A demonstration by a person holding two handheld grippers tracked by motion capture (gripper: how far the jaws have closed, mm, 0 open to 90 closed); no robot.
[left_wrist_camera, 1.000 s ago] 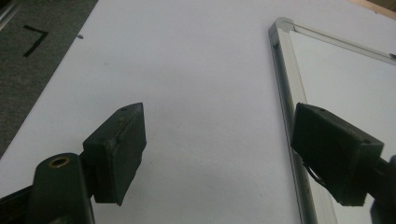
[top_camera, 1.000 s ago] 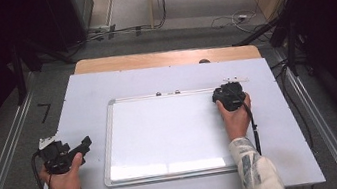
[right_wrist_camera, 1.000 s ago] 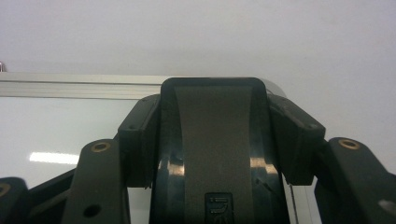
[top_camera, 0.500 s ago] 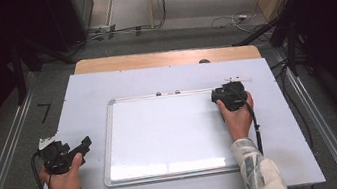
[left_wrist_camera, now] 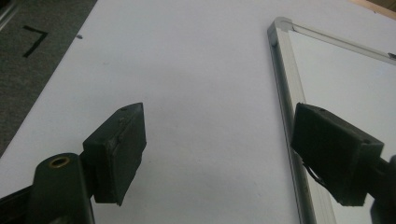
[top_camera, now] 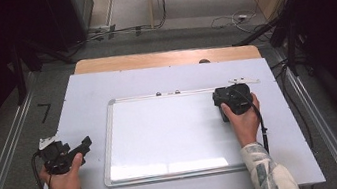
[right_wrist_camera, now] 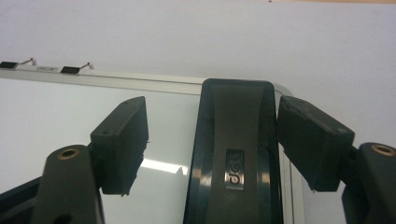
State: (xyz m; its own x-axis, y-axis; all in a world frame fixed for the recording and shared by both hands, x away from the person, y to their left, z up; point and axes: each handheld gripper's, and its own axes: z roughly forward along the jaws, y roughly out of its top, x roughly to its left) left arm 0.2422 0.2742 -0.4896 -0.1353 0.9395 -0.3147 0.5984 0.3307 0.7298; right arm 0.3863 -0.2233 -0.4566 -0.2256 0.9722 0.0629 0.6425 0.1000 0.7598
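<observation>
Eraser: a dark eraser (right_wrist_camera: 236, 158) lies on the whiteboard (top_camera: 162, 136), at its right end near the top corner.
Right gripper: the right gripper (right_wrist_camera: 212, 149) has just been opening; the eraser sits between its jaws, a gap on the left, the right pad just beside it.
Left gripper: the left gripper (left_wrist_camera: 217, 154) is spread wide over the bare desk (left_wrist_camera: 201, 70), beside the whiteboard's left frame.
Right gripper view: two clips (right_wrist_camera: 70, 69) on the top frame.
</observation>
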